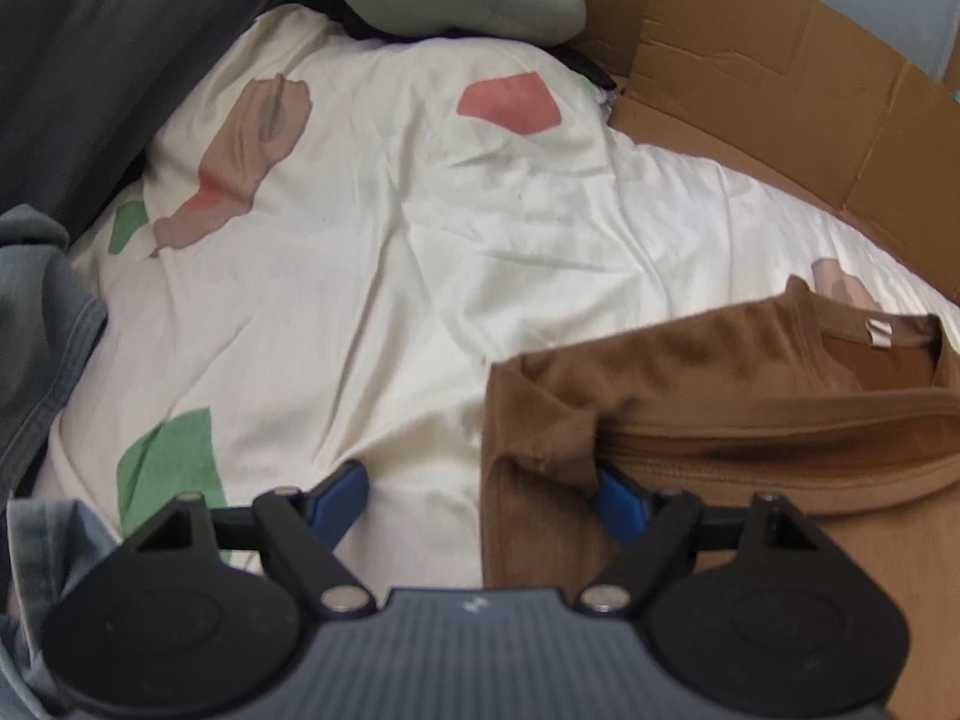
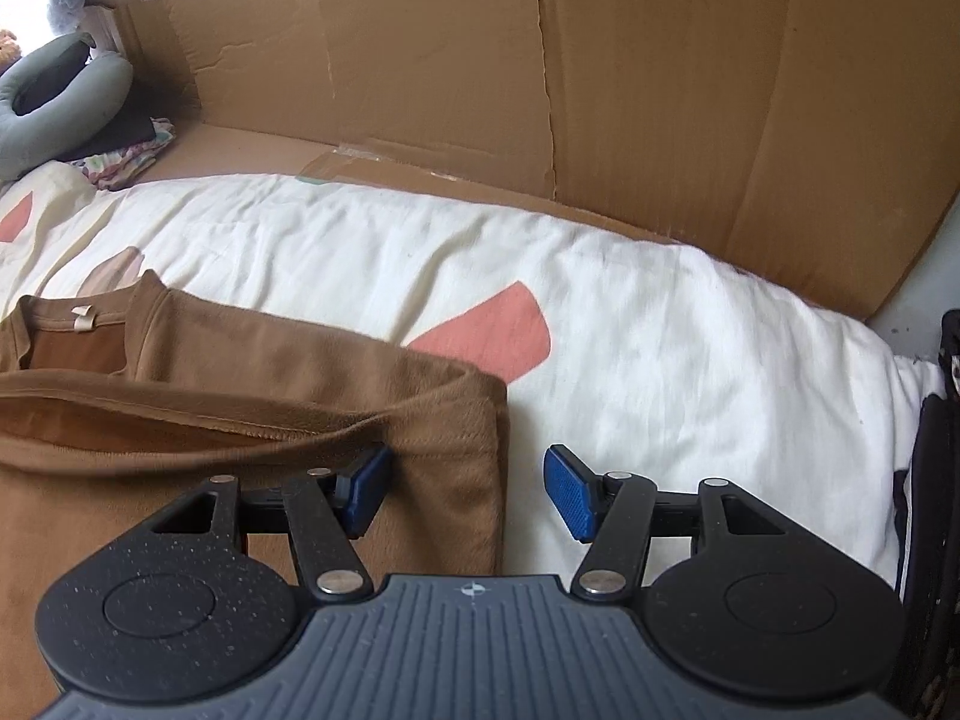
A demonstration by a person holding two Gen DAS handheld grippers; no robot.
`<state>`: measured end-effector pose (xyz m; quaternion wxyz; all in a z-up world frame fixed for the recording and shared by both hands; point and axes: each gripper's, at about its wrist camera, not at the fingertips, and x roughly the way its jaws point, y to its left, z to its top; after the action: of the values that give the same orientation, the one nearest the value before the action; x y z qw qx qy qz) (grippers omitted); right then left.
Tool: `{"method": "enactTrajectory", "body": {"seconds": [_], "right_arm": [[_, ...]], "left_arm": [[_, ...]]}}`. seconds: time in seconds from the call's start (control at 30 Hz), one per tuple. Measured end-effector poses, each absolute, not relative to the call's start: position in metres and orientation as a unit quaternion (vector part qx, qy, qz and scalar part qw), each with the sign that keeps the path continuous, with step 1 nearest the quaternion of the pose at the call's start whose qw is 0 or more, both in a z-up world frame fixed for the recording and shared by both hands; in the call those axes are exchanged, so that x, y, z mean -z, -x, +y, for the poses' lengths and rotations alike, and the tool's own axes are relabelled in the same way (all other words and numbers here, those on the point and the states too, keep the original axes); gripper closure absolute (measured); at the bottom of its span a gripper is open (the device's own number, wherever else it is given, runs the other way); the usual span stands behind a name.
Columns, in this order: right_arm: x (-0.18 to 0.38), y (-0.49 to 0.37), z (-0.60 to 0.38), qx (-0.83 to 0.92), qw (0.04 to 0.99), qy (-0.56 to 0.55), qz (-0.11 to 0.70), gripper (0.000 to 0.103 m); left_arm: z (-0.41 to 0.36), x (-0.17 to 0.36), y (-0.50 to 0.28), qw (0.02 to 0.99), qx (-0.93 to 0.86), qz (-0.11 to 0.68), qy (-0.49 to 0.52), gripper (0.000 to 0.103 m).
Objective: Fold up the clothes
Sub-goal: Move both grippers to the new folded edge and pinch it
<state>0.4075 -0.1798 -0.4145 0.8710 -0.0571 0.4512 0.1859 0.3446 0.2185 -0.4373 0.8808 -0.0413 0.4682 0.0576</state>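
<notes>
Basically the brown T-shirt (image 1: 708, 414) is light, limp knit lying partly folded on the cream bedsheet (image 1: 420, 240), at 3 o'clock in the left wrist view and 9 o'clock in the right wrist view; I'd grab the doubled fold corners, since single layers will sag and slide. Left gripper (image 1: 480, 498) and right gripper (image 2: 465, 492) both stand open, gripping nothing, each with one blue finger touching or tucked under the shirt's fold. Hidden: the shirt's lower half, and whether those fingers sit under cloth.

Your left gripper (image 1: 480, 495) stood wide open over the cream bedsheet (image 1: 384, 276), its right pad tucked under a fold of the brown shirt (image 1: 690, 384) lying near the cardboard (image 1: 780, 90) edge.
</notes>
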Motion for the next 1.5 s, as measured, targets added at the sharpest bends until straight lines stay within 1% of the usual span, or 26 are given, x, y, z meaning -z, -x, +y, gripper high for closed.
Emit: {"method": "enactTrajectory", "body": {"seconds": [0.17, 0.3, 0.43, 0.53, 0.7, 0.8, 0.87, 0.9, 0.97, 1.03, 1.1, 1.2, 1.27, 1.3, 1.33, 1.37, 1.47, 1.5], "right_arm": [[0.409, -0.412, -0.181, -0.178, 0.879, 0.049, 0.440, 0.041], [0.396, -0.414, -0.187, -0.169, 0.890, 0.034, 0.421, 0.044], [0.384, -0.411, -0.198, -0.169, 0.896, 0.021, 0.411, 0.044], [0.384, -0.406, -0.202, -0.173, 0.893, 0.021, 0.414, 0.045], [0.392, -0.399, -0.200, -0.186, 0.886, 0.030, 0.424, 0.053], [0.396, -0.396, -0.197, -0.192, 0.882, 0.031, 0.429, 0.054], [0.399, -0.397, -0.193, -0.195, 0.881, 0.035, 0.430, 0.056], [0.401, -0.398, -0.191, -0.196, 0.880, 0.037, 0.432, 0.059], [0.404, -0.401, -0.189, -0.195, 0.878, 0.037, 0.436, 0.064], [0.407, -0.402, -0.188, -0.194, 0.876, 0.035, 0.440, 0.069], [0.409, -0.403, -0.187, -0.194, 0.875, 0.034, 0.441, 0.075], [0.409, -0.403, -0.187, -0.195, 0.876, 0.036, 0.440, 0.083], [0.408, -0.402, -0.187, -0.195, 0.876, 0.039, 0.438, 0.086], [0.408, -0.402, -0.187, -0.196, 0.877, 0.041, 0.438, 0.090], [0.408, -0.402, -0.187, -0.196, 0.877, 0.043, 0.437, 0.095], [0.407, -0.401, -0.187, -0.197, 0.878, 0.045, 0.435, 0.095], [0.402, -0.398, -0.187, -0.201, 0.880, 0.052, 0.427, 0.098], [0.400, -0.396, -0.186, -0.204, 0.881, 0.057, 0.424, 0.099]], "left_arm": [[0.217, 0.423, -0.350, 0.892, -0.067, 0.446, 0.040, 0.028], [0.220, 0.410, -0.347, 0.901, -0.076, 0.424, 0.051, 0.032], [0.222, 0.399, -0.335, 0.908, -0.069, 0.407, 0.064, 0.033], [0.217, 0.393, -0.322, 0.914, -0.061, 0.398, 0.053, 0.034], [0.209, 0.403, -0.312, 0.910, -0.044, 0.411, 0.035, 0.036], [0.208, 0.412, -0.315, 0.906, -0.044, 0.419, 0.030, 0.042], [0.210, 0.417, -0.318, 0.906, -0.044, 0.420, 0.034, 0.046], [0.210, 0.419, -0.320, 0.906, -0.044, 0.421, 0.034, 0.048], [0.210, 0.423, -0.324, 0.905, -0.043, 0.423, 0.034, 0.058], [0.210, 0.426, -0.327, 0.903, -0.040, 0.426, 0.036, 0.065], [0.210, 0.427, -0.328, 0.904, -0.040, 0.423, 0.041, 0.067], [0.211, 0.427, -0.330, 0.907, -0.039, 0.416, 0.044, 0.068], [0.210, 0.427, -0.330, 0.909, -0.038, 0.413, 0.040, 0.071], [0.210, 0.427, -0.331, 0.909, -0.038, 0.413, 0.040, 0.074], [0.210, 0.427, -0.331, 0.909, -0.038, 0.412, 0.040, 0.081], [0.211, 0.427, -0.331, 0.910, -0.039, 0.412, 0.041, 0.088], [0.209, 0.424, -0.329, 0.909, -0.041, 0.413, 0.035, 0.094], [0.208, 0.421, -0.327, 0.910, -0.040, 0.411, 0.028, 0.095]]}}
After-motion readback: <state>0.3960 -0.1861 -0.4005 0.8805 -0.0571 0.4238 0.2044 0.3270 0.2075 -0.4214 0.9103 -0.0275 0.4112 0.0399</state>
